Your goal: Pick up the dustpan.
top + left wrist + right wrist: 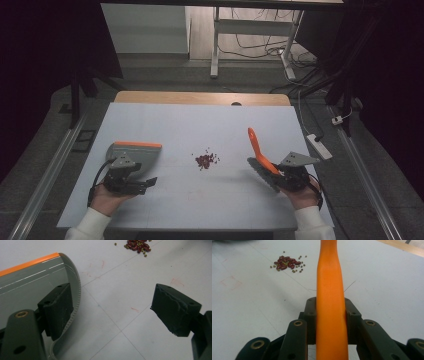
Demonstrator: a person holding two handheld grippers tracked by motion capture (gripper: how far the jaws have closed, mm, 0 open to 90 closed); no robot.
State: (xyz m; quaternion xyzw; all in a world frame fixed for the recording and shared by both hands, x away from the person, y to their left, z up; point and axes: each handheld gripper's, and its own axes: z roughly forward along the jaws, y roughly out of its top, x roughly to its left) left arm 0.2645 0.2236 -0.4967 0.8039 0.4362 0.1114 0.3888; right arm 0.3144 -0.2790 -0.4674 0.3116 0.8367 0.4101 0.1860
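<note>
Right gripper (331,315): jaws clamped on the orange handle of the brush (330,290), pads on both flanks, handle running straight out between them and rising up and away. In the high view, same brush (257,149) tilted above the surface, dark bristle head low beside the gripper.

Left gripper (120,312): jaws wide apart, gripping nothing. One pad over the grey dustpan (32,282), the other off to the side above bare surface (120,277); contact with the pan wall not clear. In the high view, left gripper (131,181) at the near end of the pan, orange lip facing away from the person.

Farther out: small pile of red beans (205,160) with a few green ones scattered round it, lying on the white surface between pan and brush, well apart from both.

Likely step in hand: taking hold of the dustpan, ready for a sweep. To do it well:
1. Centre the pan's rear wall between the 2 jaws before closing.
2. Keep the orange lip flat on the surface, turned toward the pile.
3. Bring the bristles down behind the beans, short strokes toward the lip.
4. Gentle pressure only; round beans roll and scatter easily.
</note>
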